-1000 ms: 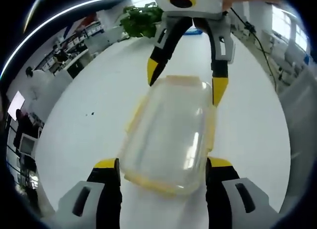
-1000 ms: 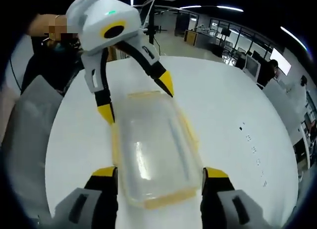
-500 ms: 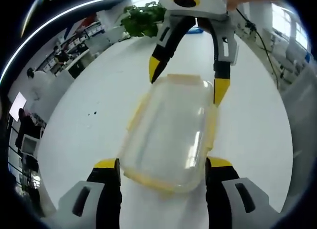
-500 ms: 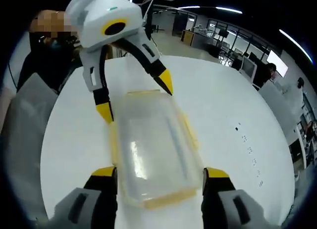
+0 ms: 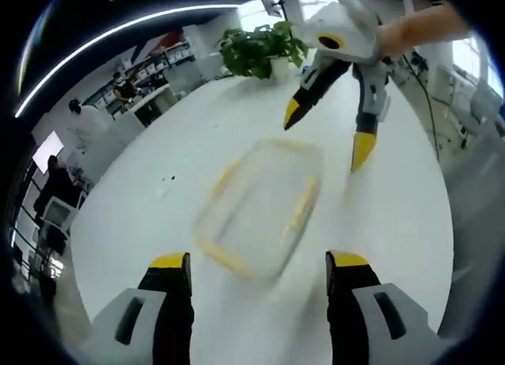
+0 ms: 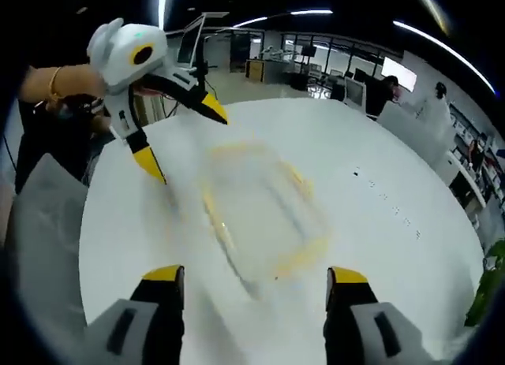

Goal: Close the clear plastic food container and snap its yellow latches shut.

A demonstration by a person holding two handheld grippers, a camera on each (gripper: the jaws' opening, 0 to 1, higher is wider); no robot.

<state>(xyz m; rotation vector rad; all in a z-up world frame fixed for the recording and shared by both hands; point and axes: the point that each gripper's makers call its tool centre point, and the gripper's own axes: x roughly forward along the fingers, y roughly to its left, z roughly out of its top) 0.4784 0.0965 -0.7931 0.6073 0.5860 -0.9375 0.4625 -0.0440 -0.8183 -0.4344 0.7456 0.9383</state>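
Holding my left claw (image 5: 256, 262) spread wide, I have nothing between its yellow-tipped jaws; my right claw (image 6: 255, 274) is spread the same way and grips nothing either. Each claw hangs above the white desk (image 5: 394, 215), clear of the clear plastic food container (image 5: 256, 203), which lies flat on the desk between the two claws. It is blurred in both views, so I cannot tell whether its yellow latches (image 6: 304, 258) are snapped down. From the left gripper view my right claw sits beyond the container's far end, jaws apart. A potted plant (image 5: 260, 50) stands at the desk's far edge.
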